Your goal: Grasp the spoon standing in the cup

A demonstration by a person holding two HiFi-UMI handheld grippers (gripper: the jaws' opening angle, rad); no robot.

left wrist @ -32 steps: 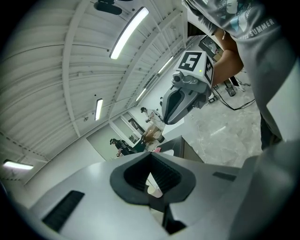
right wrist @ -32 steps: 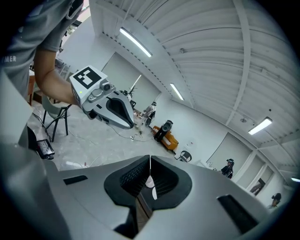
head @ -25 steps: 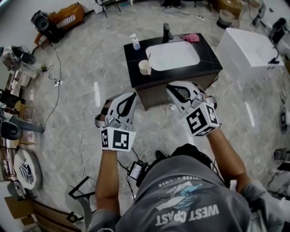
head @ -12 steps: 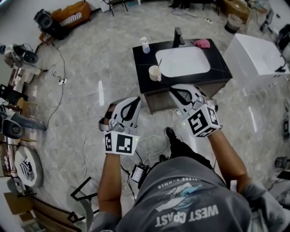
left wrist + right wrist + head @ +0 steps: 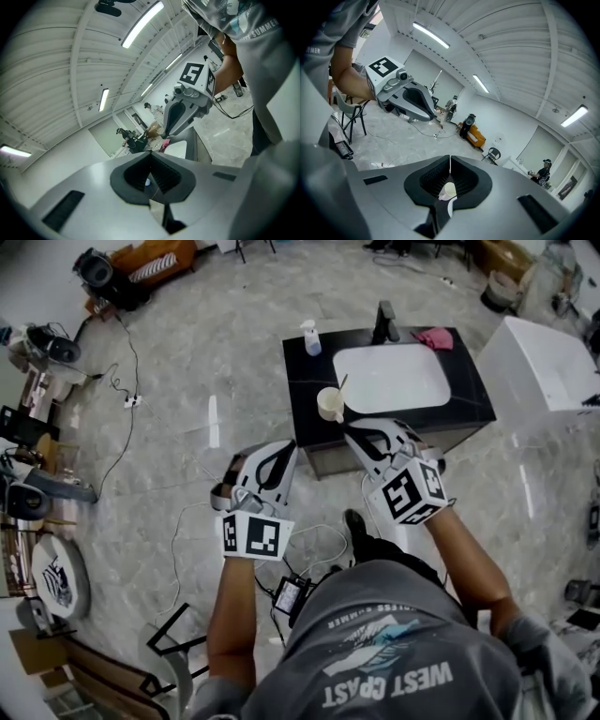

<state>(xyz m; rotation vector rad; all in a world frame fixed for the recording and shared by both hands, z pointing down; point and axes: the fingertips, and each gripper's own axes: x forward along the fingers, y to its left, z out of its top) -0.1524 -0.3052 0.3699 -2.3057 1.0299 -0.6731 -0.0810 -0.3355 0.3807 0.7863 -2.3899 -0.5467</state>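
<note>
Two jaw pairs: both pressed together at the tips, nothing between them.
Nearer unit: right gripper [image 5: 351,428], white and grey with a marker cube, right of centre in the head view, nose aimed up-frame and slightly left.
Farther unit: left gripper [image 5: 284,446], same make, left of centre and lower in the frame, nose aimed up-frame.
Task item: slim pale spoon [image 5: 341,384] standing in a cream round cup [image 5: 328,404].
Location: near left corner of the black-topped cabinet [image 5: 302,381], above centre in the head view.
Bearing from jaws: the cup sits just up-frame and a little left of the right gripper's tips, near but apart. In the right gripper view it shows straight ahead at low centre, seen through the hollow behind the closed tips.
Long axis: spoon handle near upright, tipped toward the upper right of the head view, rising clear of the rim.
Left unit's offset: down-left of the cup, clearly farther off than the right.
Judged requirement: the right jaws must part before they can straddle the handle, then close across it above the rim. A nudge to the cup could tip it.
Other stock on the cabinet: white oval basin [image 5: 392,378], clear spray bottle [image 5: 311,337], dark tap [image 5: 385,322], pink cloth [image 5: 434,337].
</note>
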